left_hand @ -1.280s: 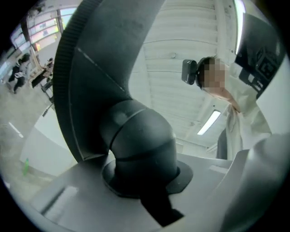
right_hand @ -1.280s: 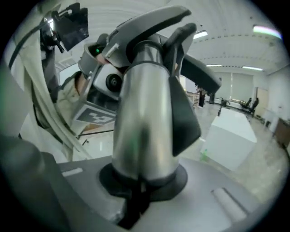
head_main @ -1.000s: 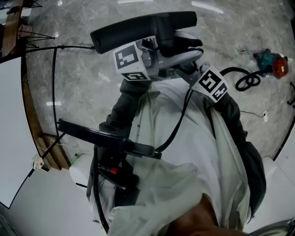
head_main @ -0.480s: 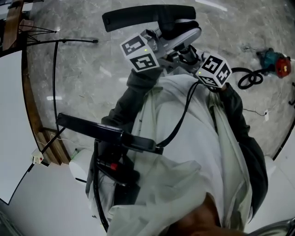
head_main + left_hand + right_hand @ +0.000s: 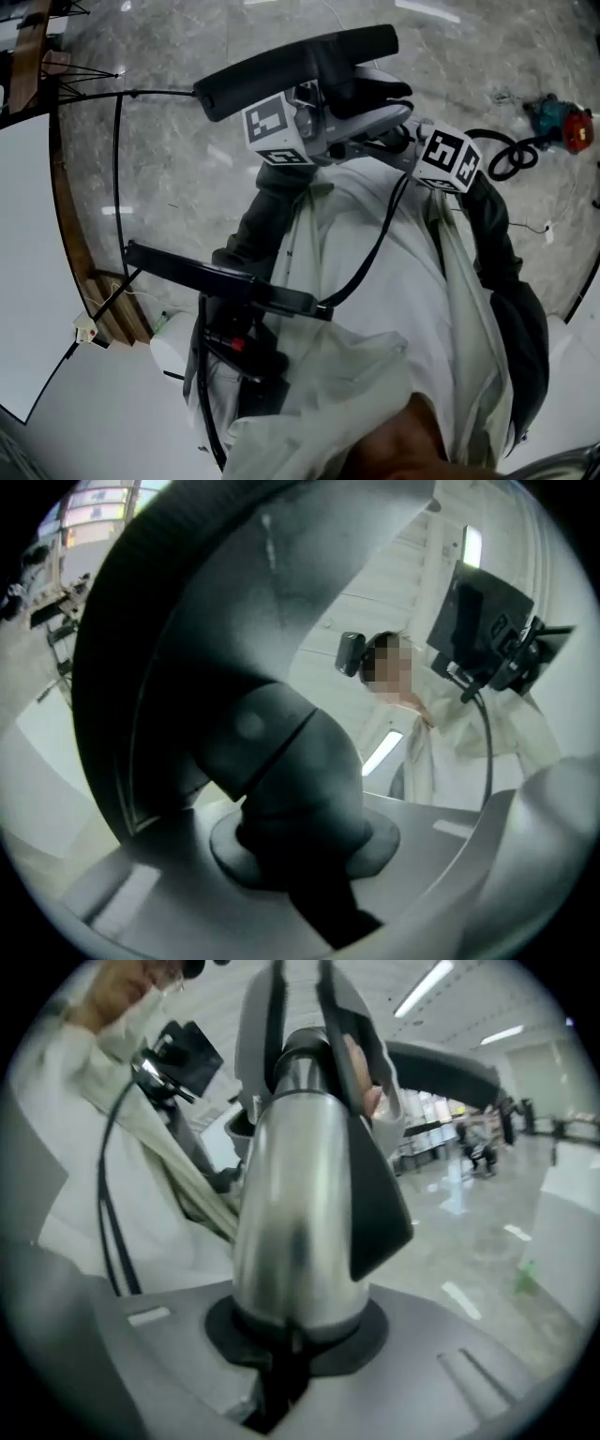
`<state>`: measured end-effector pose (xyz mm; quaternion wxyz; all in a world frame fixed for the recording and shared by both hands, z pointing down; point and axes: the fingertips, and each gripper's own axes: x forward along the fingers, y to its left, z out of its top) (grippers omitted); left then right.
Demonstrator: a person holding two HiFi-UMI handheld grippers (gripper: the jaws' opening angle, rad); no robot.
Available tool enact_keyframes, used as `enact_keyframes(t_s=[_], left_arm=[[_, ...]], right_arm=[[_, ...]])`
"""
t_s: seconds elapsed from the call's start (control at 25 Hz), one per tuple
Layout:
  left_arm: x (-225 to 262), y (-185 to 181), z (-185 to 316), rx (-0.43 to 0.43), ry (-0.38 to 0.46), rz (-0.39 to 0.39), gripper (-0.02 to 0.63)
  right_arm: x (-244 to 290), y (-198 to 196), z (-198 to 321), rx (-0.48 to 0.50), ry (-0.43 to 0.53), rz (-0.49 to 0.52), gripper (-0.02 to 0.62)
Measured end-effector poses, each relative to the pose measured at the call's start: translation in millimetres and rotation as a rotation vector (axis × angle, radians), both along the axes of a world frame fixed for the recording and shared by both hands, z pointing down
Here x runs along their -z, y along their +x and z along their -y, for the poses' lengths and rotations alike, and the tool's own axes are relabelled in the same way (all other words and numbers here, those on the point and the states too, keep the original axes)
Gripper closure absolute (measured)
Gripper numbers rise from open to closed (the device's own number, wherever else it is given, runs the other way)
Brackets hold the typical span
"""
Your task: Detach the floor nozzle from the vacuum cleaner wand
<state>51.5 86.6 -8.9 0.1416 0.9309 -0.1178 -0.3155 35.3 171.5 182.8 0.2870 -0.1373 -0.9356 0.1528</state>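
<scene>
Black floor nozzle (image 5: pixel 298 58) with its long bar head is held in the air in front of the person's chest, above the floor. The left gripper (image 5: pixel 300 860) has its fingers clamped on the nozzle's dark grey neck (image 5: pixel 281 761). The right gripper (image 5: pixel 286 1340) has its fingers clamped round the silver metal wand (image 5: pixel 300 1213). The joint looks not yet parted, so the separating pull is in hand. Next, I judge, the two grippers should draw apart straight along the tube, without twisting.
</scene>
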Motion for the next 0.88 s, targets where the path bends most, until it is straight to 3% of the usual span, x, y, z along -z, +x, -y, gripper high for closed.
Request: enact_keyframes(t_s=[0.12,0.2,0.32,0.52,0.6,0.72,0.88], left_arm=[[6.2,9.9,-20.4,-0.157,0.088,-0.04,0.529],[5.5,8.7,-19.0,-0.164,0.09,-0.054,0.53],[0.6,1.9,-1.6,-0.056,0.027,-0.027,0.534],[-2.4,2.2,27.9,0.072,-0.125,0.067,0.535],[-8.9,4.9,39.2,0.135,-0.193,0.111,0.537],[-20.6,2.7,45.1,0.189,-0.246,0.129,0.537],[-15.5,2.3,16.4,0.101,-0.107,0.073,0.531]], right_arm=[[17.4,11.0,-27.7,0.277,-0.227,0.086,0.552],[20.8,11.8,-30.2,0.306,-0.274,0.095,0.554],[10.2,2.4,-15.6,0.13,-0.168,0.049,0.555],[1.1,-3.7,34.9,-0.338,0.17,-0.095,0.555],[-3.3,0.2,49.2,-0.452,0.247,-0.124,0.557],[-12.9,1.5,49.5,-0.436,0.242,-0.134,0.557],[-17.2,2.1,16.7,-0.183,0.125,-0.069,0.555]])
